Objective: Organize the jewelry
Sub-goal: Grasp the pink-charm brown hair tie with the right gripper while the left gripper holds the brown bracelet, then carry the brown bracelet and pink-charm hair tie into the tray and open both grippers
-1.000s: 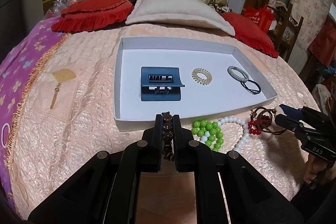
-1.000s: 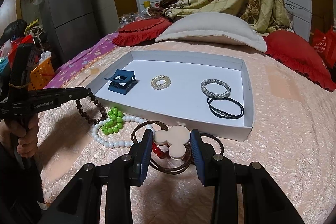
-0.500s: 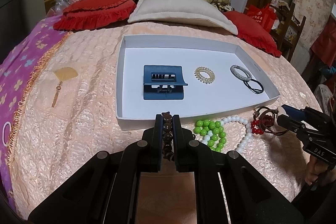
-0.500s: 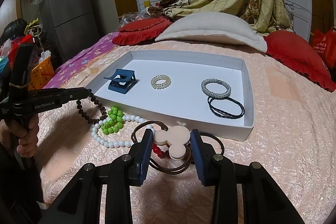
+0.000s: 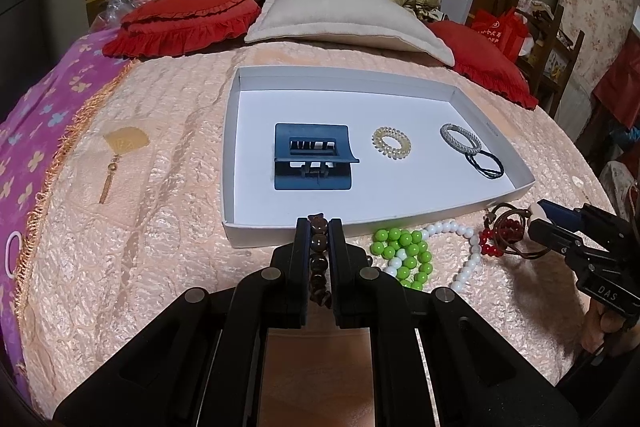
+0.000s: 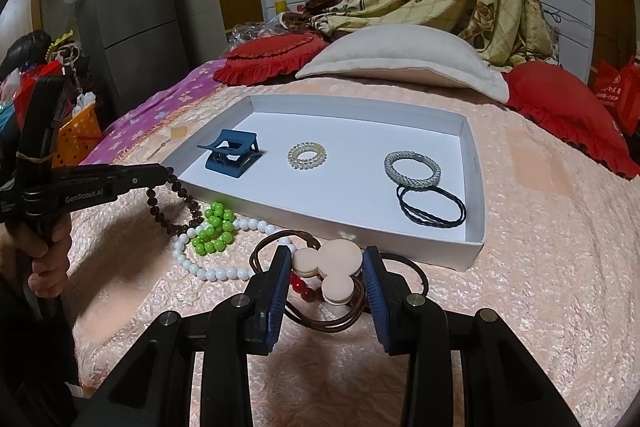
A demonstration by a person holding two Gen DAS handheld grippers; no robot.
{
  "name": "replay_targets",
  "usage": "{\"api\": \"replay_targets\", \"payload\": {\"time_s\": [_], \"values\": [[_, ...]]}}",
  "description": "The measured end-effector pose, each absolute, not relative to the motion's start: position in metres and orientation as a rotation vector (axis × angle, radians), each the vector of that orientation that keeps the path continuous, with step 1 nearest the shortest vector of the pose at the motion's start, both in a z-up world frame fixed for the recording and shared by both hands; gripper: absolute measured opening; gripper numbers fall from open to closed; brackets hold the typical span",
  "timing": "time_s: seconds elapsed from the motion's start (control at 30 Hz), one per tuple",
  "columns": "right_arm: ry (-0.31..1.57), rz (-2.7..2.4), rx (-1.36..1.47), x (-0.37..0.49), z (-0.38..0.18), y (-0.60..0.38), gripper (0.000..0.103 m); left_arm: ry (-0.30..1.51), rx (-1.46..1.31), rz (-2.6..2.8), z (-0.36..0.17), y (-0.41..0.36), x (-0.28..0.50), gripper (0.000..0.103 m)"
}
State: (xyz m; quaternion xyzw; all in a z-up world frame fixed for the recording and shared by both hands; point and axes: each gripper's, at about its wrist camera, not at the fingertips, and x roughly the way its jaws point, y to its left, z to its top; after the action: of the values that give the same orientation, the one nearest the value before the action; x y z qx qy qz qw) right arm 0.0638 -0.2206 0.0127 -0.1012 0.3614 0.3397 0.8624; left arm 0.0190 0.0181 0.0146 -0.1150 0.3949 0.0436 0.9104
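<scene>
A white tray (image 5: 516, 187) on the bed holds a blue hair claw (image 5: 313, 163), a pale spiral ring (image 5: 391, 141), a silver bracelet (image 5: 460, 138) and a black hair tie (image 5: 485, 165). My left gripper (image 5: 318, 223) is shut on a brown bead bracelet (image 5: 319, 255), lifted just before the tray's near wall; its loop hangs below in the right wrist view (image 6: 170, 205). My right gripper (image 6: 326, 259) is open, its fingers on either side of a pink disc hair tie (image 6: 334, 267) with brown cords on the bed. Green beads (image 6: 212, 227) and a white bead necklace (image 6: 208, 269) lie between.
Red beads (image 6: 302, 287) lie under the pink discs. Red cushions (image 5: 184, 23) and a beige pillow (image 5: 344, 15) are behind the tray. A small gold fan charm (image 5: 120, 151) lies left on the pink bedspread. A purple blanket (image 5: 24, 131) covers the left edge.
My left gripper has risen slightly toward the tray with the brown bracelet. The right gripper has stayed around the pink disc hair tie.
</scene>
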Motion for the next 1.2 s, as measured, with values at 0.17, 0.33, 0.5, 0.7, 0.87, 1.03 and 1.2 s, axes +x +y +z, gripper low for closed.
{"api": "replay_targets", "payload": {"time_s": [0.17,0.33,0.5,0.7,0.87,1.03,1.2], "values": [[0.766,0.693,-0.201,0.067,0.011,-0.222,0.035,0.81,-0.246,0.081,0.016,0.018,0.018,0.007],[0.746,0.679,-0.166,0.069,0.017,-0.229,0.035,0.779,-0.264,0.059,0.028,0.019,0.01,0.007],[0.724,0.684,-0.159,0.069,0.024,-0.228,0.035,0.747,-0.285,0.039,0.044,0.019,0.007,0.007],[0.7,0.679,-0.149,0.082,0.032,-0.224,0.035,0.688,-0.291,0.035,0.075,0.017,0.025,0.007],[0.688,0.695,-0.125,0.112,0.041,-0.211,0.035,0.657,-0.318,0.066,0.091,0.024,0.058,0.007],[0.731,0.707,-0.134,0.141,0.032,-0.19,0.035,0.687,-0.37,0.085,0.082,0.037,0.109,0.007],[0.806,0.671,-0.147,0.159,0.014,-0.174,0.035,0.699,-0.401,0.106,0.066,0.049,0.146,0.007]]}}
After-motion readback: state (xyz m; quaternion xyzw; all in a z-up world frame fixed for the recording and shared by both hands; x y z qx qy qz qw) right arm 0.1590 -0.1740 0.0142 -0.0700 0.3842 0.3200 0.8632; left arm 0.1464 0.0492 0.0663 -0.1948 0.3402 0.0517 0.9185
